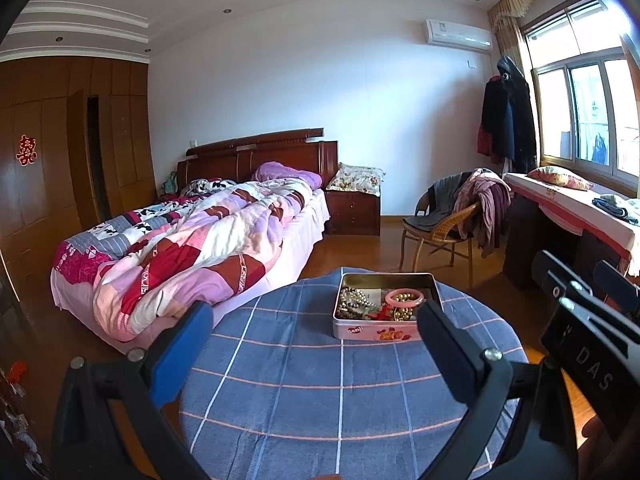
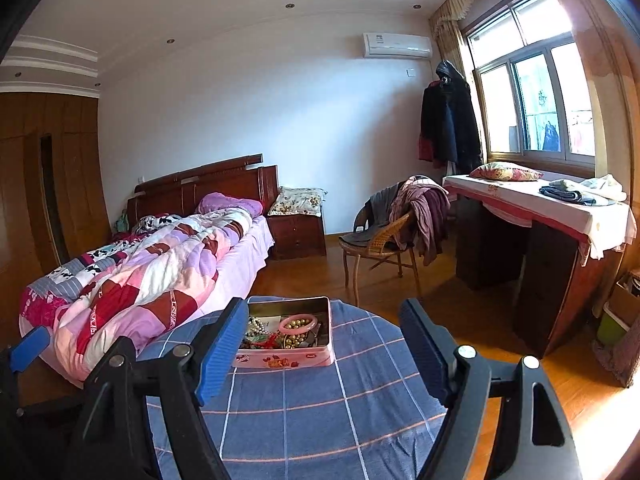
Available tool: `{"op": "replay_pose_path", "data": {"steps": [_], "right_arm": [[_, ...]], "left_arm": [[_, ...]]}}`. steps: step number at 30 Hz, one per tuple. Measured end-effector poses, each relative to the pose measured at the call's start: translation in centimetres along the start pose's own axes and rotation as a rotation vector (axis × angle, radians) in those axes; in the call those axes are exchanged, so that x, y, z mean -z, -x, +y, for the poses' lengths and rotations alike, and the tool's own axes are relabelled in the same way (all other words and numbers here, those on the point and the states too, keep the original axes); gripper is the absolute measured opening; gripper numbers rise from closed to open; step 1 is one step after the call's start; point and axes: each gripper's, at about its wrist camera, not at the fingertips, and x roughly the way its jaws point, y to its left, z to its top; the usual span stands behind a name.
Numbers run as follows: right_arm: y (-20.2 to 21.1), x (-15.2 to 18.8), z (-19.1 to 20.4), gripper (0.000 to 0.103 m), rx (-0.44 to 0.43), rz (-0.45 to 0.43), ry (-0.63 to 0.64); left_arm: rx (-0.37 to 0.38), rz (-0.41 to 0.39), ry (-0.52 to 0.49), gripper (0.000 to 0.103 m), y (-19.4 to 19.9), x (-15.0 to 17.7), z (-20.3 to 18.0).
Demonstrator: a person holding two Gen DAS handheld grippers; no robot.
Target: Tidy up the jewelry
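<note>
An open metal tin (image 1: 360, 330) with a pink printed wall stands on the far part of a round table under a blue checked cloth (image 1: 312, 400). In it lie a pink bangle (image 1: 404, 298), pearl-like beads (image 1: 354, 300), gold beads and a red piece, all tangled. My left gripper (image 1: 315, 307) hovers open short of the tin, nothing between its fingers. The right gripper's black frame (image 1: 580, 312) shows at the right edge. In the right wrist view my right gripper (image 2: 324, 305) is open too, just short of the tin (image 2: 280, 360) and its bangle (image 2: 298, 324). One blue left finger (image 2: 30, 346) shows far left.
A bed with a patchwork quilt (image 1: 192, 240) stands left of the table. A wicker chair draped with clothes (image 2: 384, 236) and a cloth-covered desk (image 2: 560, 216) under the window stand to the right. Wooden floor (image 2: 480, 320) surrounds the table.
</note>
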Motion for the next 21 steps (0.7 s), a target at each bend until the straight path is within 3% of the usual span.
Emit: {"op": "replay_pose_path", "data": {"steps": [21], "right_arm": [[0.42, 0.03, -0.02, 0.078, 0.011, -0.007, -0.014]], "left_arm": [[-0.012, 0.006, 0.0, 0.103, -0.4, 0.25, 0.11]]}}
